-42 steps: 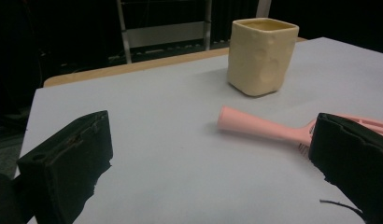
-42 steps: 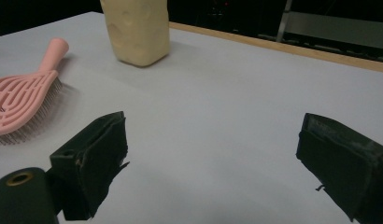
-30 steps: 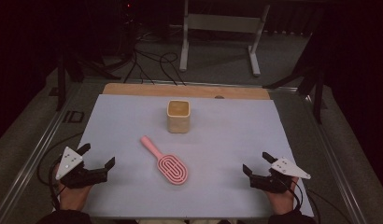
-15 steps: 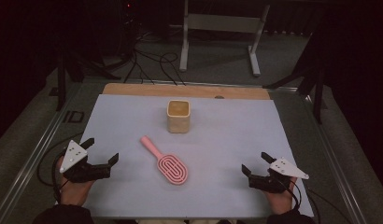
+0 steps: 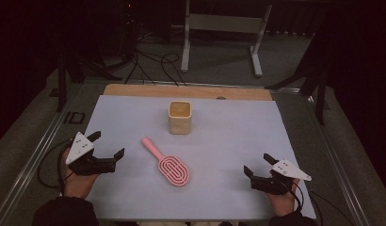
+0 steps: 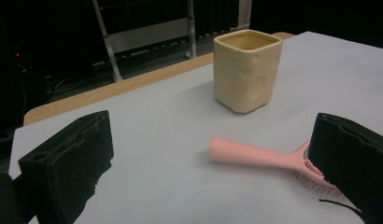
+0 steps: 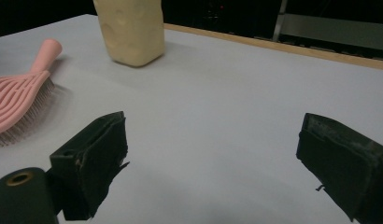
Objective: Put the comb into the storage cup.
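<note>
While both tongs gape empty, pink hairbrush [image 5: 166,163] lies between

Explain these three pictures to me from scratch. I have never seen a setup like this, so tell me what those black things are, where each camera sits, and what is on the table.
A person sits at a table and holds a hand-operated gripper in each hand. The high view looks down from above the person's side: the left gripper is at the lower left, the right gripper at the lower right. The other two pictures come from small cameras riding on the grippers, each looking out between that gripper's own two black jaws.

On the pale table cover lie two things: a pink hairbrush, flat with its handle pointing away from the person, and a cream square-sided cup standing upright beyond it.

Nothing is held. Both grippers have their jaws spread wide apart, with only bare cover between them. The left gripper view looks toward the brush handle.
</note>
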Tool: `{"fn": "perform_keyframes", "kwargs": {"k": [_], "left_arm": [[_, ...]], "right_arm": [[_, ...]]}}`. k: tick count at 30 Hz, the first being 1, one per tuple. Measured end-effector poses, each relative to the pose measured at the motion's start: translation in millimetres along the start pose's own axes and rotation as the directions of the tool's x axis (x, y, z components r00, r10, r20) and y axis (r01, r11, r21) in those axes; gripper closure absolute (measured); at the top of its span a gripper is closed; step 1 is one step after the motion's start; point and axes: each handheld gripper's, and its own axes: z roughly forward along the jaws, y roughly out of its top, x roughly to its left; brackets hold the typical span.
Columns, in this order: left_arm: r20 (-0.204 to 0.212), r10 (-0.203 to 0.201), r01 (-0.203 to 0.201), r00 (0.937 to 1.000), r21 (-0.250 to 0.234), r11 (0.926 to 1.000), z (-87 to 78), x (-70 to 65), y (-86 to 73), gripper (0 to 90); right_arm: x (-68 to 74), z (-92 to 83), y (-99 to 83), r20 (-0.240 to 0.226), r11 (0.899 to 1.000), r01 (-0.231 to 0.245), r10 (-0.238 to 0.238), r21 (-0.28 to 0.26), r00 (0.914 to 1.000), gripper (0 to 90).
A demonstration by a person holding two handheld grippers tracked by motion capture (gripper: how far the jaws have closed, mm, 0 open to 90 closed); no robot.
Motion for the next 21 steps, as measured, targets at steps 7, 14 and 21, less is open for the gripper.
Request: {"fn": "perform_keyframes", "kwargs": {"k": [7, 14, 21], "left_arm": [[0.01, 0.017, -0.017, 0.9998, 0.009, 0.9998, 11.6, -2.4, 5.4, 0.9], [0.02, 0.028, -0.028, 0.9994, 0.015, 0.9995, 19.4, -2.3, 11.2, 0.9], [0.028, 0.022, -0.023, 0.9994, 0.026, 0.9994, 29.2, 0.6, 15.8, 0.9]], "right_arm": [[0.0, -0.2, 0.0, -0.001, 1.0, -0.002, 0.002, 0.0, 1.0, 8.4], [0.4, 0.4, 0.0, -0.004, 1.0, -0.002, 0.002, -0.001, 1.0, 8.4], [0.9, 0.8, -0.1, -0.003, 1.0, -0.004, 0.004, 0.006, 1.0, 8.4]]}}
